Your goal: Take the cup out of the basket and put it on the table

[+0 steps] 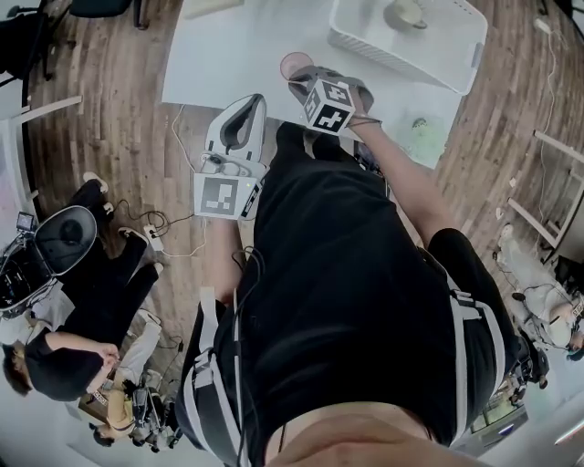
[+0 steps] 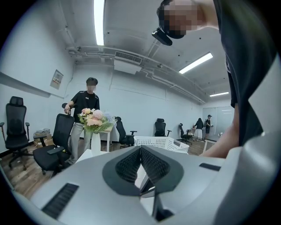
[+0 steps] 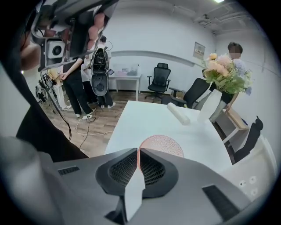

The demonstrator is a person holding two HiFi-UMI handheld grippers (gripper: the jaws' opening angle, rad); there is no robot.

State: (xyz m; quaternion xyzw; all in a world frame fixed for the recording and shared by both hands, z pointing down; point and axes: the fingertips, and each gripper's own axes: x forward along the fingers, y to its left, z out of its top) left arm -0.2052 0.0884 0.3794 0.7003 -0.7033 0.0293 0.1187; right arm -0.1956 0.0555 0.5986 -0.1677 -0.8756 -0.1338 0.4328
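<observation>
A pink, textured cup (image 1: 294,64) hangs over the near part of the white table (image 1: 219,50), and my right gripper (image 1: 306,82) is shut on its rim. In the right gripper view the cup (image 3: 164,145) shows just past the jaws of the right gripper (image 3: 138,151), with its edge pinched between the pads, above the table (image 3: 145,118). My left gripper (image 1: 248,102) sits at the table's near edge, left of the right one. Its jaws meet with nothing between them in the left gripper view (image 2: 140,149). The white basket (image 1: 406,41) stands at the back right.
A pale bowl-like thing (image 1: 404,14) lies in the basket (image 2: 160,143). A vase of flowers (image 3: 224,74) and a white roll (image 3: 179,113) stand on the far part of the table. A greenish item (image 1: 422,137) lies near the table's right edge. People, office chairs and cables surround the table.
</observation>
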